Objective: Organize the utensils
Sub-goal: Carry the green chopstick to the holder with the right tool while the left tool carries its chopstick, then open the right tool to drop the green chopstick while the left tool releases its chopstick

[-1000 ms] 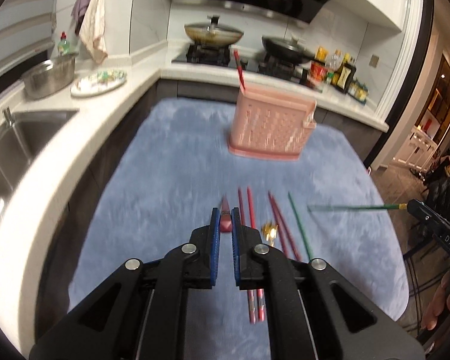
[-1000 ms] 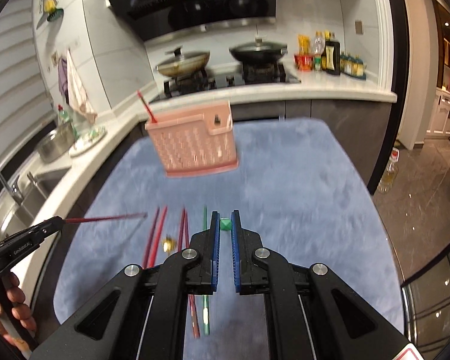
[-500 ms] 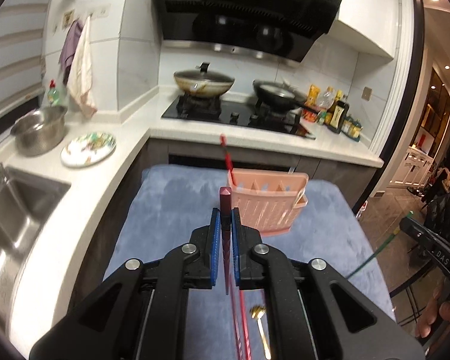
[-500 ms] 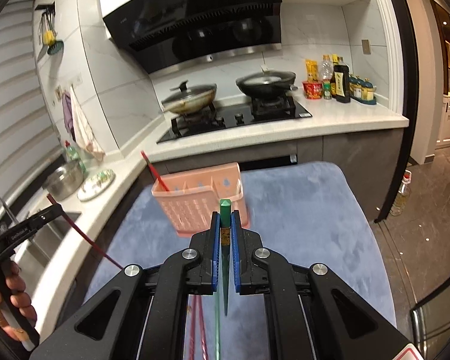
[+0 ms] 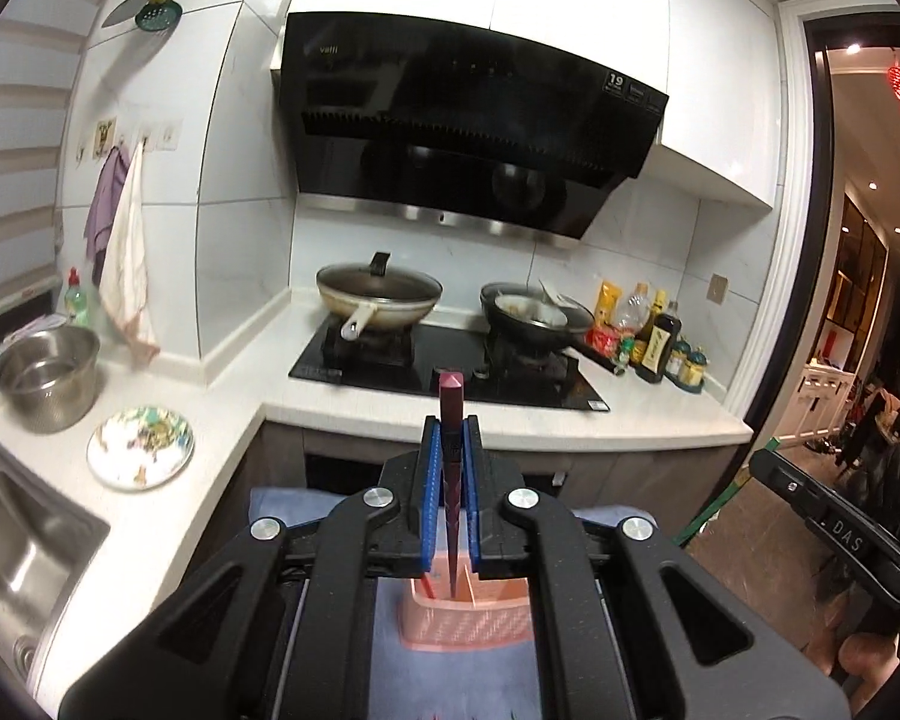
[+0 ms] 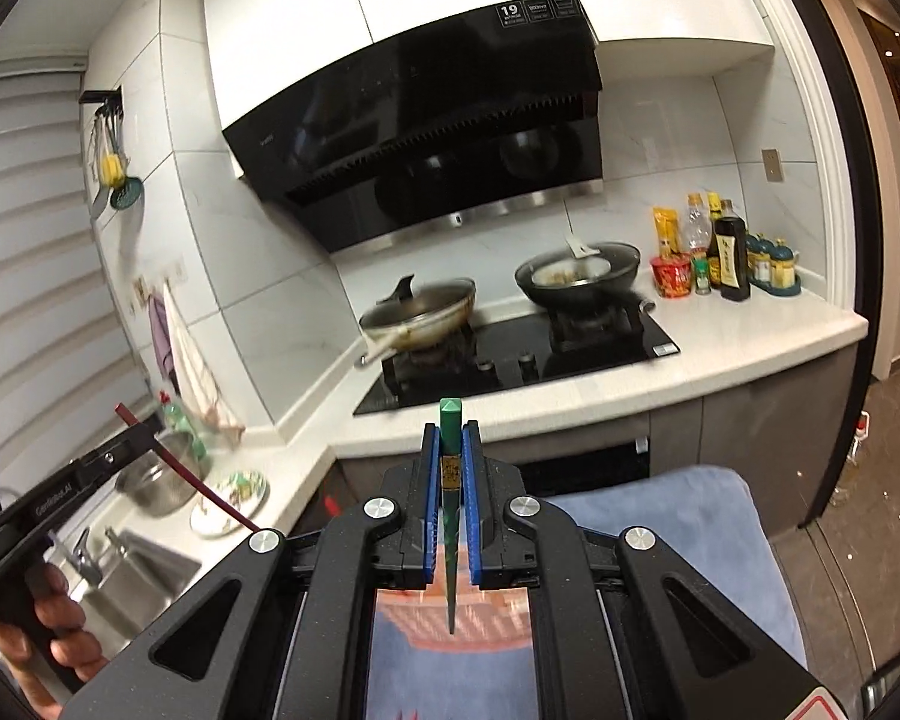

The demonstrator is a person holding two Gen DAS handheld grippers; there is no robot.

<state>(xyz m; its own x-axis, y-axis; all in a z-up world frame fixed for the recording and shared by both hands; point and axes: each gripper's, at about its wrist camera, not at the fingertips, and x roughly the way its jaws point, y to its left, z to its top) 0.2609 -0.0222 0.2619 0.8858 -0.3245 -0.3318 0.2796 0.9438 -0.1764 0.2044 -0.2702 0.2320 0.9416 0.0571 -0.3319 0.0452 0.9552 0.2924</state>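
Insert step — left gripper (image 5: 450, 450) clamped on red chopstick (image 5: 451, 420), right gripper (image 6: 450, 456) on green chopstick (image 6: 450, 450), both tips over basket (image 5: 468, 618). Next: lower, then release.

The pink basket (image 5: 465, 617) is mostly hidden behind the left gripper (image 5: 450, 468), so only its top rim shows. In the right view, the basket (image 6: 453, 611) looks blurry. The blue mat (image 6: 678, 531) near it runs off the bottom edge.

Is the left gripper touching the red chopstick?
Touching. The left wrist view shows the left gripper with both blue pads pressed against the red chopstick.
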